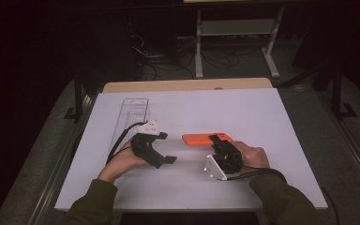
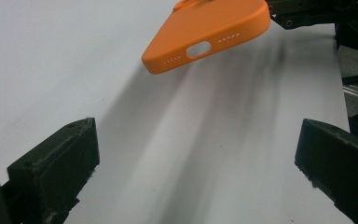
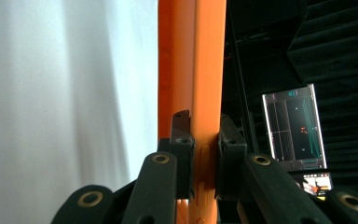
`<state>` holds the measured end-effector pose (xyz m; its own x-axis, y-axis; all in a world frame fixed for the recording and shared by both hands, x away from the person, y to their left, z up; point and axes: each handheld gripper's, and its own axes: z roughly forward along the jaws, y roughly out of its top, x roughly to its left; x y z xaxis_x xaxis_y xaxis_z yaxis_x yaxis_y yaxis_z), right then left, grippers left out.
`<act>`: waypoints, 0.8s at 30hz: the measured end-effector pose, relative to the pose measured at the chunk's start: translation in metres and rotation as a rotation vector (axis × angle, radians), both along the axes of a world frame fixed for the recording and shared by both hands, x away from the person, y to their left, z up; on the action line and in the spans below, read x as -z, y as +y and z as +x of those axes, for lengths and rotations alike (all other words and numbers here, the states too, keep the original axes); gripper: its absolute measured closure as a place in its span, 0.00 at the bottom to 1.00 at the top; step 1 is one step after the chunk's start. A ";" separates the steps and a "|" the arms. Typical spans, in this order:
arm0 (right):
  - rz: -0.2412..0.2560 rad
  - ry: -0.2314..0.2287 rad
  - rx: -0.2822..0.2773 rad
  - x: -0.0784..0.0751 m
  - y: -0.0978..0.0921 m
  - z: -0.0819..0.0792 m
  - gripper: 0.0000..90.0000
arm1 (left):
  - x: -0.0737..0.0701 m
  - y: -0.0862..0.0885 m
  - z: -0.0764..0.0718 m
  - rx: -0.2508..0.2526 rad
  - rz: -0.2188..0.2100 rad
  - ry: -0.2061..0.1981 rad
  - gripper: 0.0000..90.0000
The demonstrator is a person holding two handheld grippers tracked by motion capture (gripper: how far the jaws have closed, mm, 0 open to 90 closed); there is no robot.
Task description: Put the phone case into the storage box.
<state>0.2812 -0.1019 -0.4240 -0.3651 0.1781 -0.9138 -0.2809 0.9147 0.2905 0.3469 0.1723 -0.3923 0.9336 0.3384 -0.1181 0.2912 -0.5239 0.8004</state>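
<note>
Two grippers are in play: the right gripper [image 1: 219, 143] is clamped on the orange phone case [image 1: 205, 138], held just above the white table [image 1: 262, 122]; the left gripper [image 1: 165, 147] is spread wide, empty. Free end should be approached squarely. Port cutouts are shown by the left gripper view; jaw contact by the right gripper view.

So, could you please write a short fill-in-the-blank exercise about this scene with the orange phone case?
1. The right hand-held gripper is shut on the ______ phone case.
2. The jaws of the left hand-held gripper stand ______, with nothing between them.
3. The phone case is held above a ______ table top.
4. At the far left of the table lies a clear ______ tray.

Missing words: orange; open; white; plastic
</note>
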 end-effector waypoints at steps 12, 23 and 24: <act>0.046 0.042 0.006 -0.001 -0.001 0.002 0.88 | 0.000 0.000 -0.001 -0.022 -0.019 0.022 0.00; 0.088 0.086 0.028 -0.005 -0.004 0.004 0.88 | 0.000 0.000 0.000 -0.011 -0.002 0.000 0.00; 0.091 0.084 0.024 -0.006 -0.005 0.005 0.88 | 0.000 0.000 0.000 -0.015 -0.006 0.002 0.00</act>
<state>0.2863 -0.1067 -0.4178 -0.4346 0.2686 -0.8597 -0.2307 0.8894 0.3945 0.3465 0.1723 -0.3925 0.9281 0.3516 -0.1225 0.3009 -0.5144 0.8030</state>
